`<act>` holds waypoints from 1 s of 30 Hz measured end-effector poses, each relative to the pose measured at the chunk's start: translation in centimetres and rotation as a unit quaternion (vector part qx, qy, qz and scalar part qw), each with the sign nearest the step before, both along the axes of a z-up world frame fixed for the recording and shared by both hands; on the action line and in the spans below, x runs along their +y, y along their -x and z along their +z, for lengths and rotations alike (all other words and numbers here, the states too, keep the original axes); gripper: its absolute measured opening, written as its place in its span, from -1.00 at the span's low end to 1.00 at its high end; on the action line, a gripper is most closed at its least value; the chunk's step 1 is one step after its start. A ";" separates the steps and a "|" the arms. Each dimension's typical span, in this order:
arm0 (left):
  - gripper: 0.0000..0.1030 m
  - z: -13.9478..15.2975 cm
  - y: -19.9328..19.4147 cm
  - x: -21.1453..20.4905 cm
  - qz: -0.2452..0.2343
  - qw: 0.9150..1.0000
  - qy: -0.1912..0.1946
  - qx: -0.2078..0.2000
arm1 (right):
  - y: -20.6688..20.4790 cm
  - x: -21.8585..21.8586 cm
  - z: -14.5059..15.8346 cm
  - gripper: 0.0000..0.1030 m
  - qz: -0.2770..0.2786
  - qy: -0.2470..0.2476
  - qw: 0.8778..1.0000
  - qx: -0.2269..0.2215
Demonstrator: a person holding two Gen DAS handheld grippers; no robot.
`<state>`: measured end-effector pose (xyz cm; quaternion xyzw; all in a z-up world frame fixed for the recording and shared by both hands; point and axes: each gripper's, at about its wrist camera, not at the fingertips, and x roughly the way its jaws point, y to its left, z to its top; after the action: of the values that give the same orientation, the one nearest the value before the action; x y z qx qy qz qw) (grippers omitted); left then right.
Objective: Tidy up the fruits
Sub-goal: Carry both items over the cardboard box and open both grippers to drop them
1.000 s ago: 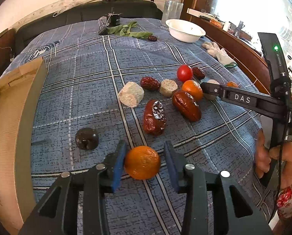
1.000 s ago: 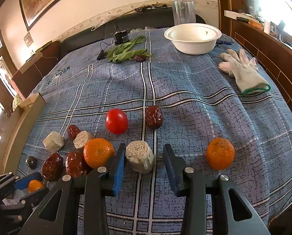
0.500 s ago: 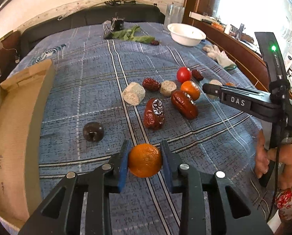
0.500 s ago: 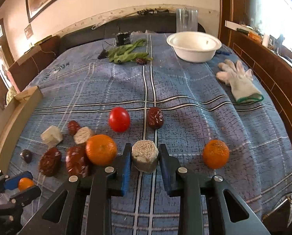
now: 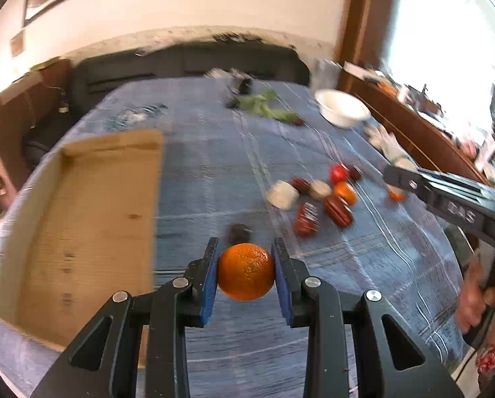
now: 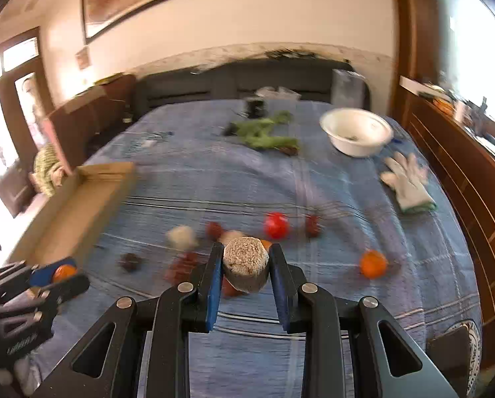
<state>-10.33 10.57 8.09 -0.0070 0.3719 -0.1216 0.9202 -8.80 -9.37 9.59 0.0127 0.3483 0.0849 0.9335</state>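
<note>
My left gripper [image 5: 246, 273] is shut on an orange mandarin [image 5: 246, 271] and holds it above the blue checked cloth. My right gripper [image 6: 246, 270] is shut on a pale grainy cylinder piece [image 6: 246, 263], also lifted off the cloth. Below lie a red tomato [image 6: 276, 225], another mandarin [image 6: 373, 263], dark red dates [image 5: 338, 210], a second pale piece [image 5: 282, 194] and a small dark fruit [image 5: 239, 232]. The right gripper's body [image 5: 446, 195] crosses the left wrist view at the right. The left gripper with its mandarin [image 6: 63, 272] shows at the lower left of the right wrist view.
A shallow cardboard box [image 5: 91, 225] lies on the cloth at the left. At the far end are a white bowl [image 6: 357, 132], green leaves [image 6: 264, 132] and a white glove [image 6: 410, 182]. A wooden ledge [image 6: 463, 179] runs along the right side. A person's hand [image 5: 479, 295] grips the right tool.
Both grippers closed on their pieces, the left on the mandarin and the right on the pale cylinder, then rose off the cloth. The views now look further over the bed, and the box shows.
</note>
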 end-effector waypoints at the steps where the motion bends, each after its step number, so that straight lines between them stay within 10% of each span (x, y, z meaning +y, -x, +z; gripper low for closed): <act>1: -0.42 0.4 -0.1 0.9 0.008 1.000 0.003 -0.004 | 0.1 0.7 0.3 -0.43 0.007 -0.002 1.000 -0.002; 17: -0.42 0.5 -12.1 19.4 0.153 0.985 0.042 0.069 | -8.1 19.4 -1.0 -0.41 0.178 -0.061 0.980 0.067; 30: -0.41 -4.4 -18.8 22.2 0.167 0.976 0.043 0.133 | -15.8 27.7 -6.4 -0.41 0.195 0.012 0.972 0.133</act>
<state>8.42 32.81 3.73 -0.1247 0.4790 0.0198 0.8687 6.97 18.37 3.22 -0.0554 0.4662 0.2588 0.8442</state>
